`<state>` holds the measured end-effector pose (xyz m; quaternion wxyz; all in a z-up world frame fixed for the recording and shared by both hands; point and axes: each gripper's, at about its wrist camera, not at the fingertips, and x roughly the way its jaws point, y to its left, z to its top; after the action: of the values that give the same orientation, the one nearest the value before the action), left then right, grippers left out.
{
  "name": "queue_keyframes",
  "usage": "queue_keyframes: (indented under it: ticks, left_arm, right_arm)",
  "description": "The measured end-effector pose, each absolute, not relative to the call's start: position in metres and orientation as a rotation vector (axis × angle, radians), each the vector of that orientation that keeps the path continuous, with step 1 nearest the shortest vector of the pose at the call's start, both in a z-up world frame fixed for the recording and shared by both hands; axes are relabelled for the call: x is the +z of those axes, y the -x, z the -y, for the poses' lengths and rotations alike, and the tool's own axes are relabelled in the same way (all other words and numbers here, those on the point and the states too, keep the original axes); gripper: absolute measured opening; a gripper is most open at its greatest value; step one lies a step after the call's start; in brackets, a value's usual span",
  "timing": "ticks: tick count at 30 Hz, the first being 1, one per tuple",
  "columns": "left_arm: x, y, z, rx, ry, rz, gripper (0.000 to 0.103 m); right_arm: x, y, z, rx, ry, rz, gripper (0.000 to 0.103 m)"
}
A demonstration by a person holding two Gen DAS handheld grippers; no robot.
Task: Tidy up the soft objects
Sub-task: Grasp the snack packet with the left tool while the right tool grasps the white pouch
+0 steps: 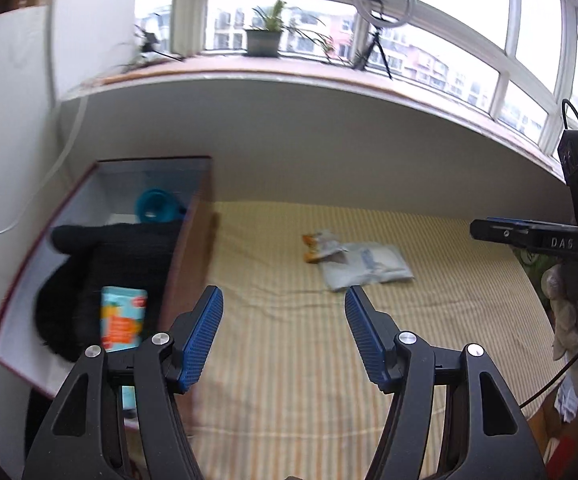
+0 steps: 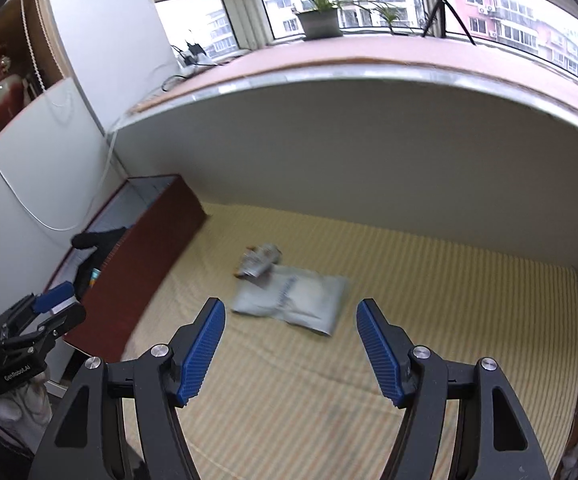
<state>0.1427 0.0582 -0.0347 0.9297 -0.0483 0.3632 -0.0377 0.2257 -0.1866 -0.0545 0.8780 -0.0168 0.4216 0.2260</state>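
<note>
From the left wrist we count two loose items on the striped bed cover (image 1: 289, 340): one grey soft pouch (image 1: 369, 266) at about one o'clock and one crumpled snack wrapper (image 1: 321, 246) touching its far corner. The left gripper (image 1: 284, 326) hangs with its jaws spread, nothing between them. At ten o'clock the red box (image 1: 191, 240) holds one black cloth (image 1: 109, 272), one teal bowl-like thing (image 1: 155, 210) and one bright packet (image 1: 123, 322) (its print is too blurred to read). Bare cover lies all around the pouch. At three o'clock the other tool reads "DAS".

From the right wrist, the right gripper (image 2: 291, 338) is likewise spread and empty, pouch (image 2: 293, 300) at twelve o'clock, wrapper (image 2: 259, 266) beyond. The left tool at nine o'clock reads "GenRobot.AI".
</note>
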Motion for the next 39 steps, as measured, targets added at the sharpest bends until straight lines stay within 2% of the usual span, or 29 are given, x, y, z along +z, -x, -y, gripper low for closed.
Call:
queue_keyframes:
  ticks: [6,10,25,39]
  left_arm:
    - [-0.049,-0.171,-0.033,-0.127,0.092,-0.808,0.065]
    - [-0.061,-0.196,-0.020,-0.169,0.099,-0.843,0.072]
    - [-0.116,-0.289,0.006,-0.074,0.081,-0.951,0.072]
    - [-0.136,-0.316,0.008,0.008,0.076,-0.973,0.072]
  right_arm:
    - [-0.077,-0.235,0.191,0.527,0.088,-0.912,0.065]
    - [-0.086,-0.248,0.187,0.574,0.098,-0.921,0.065]
    - [-0.112,-0.297,0.186,0.687,0.159,-0.959,0.065]
    - [-0.156,-0.364,0.176,0.746,-0.089,-1.072,0.065]
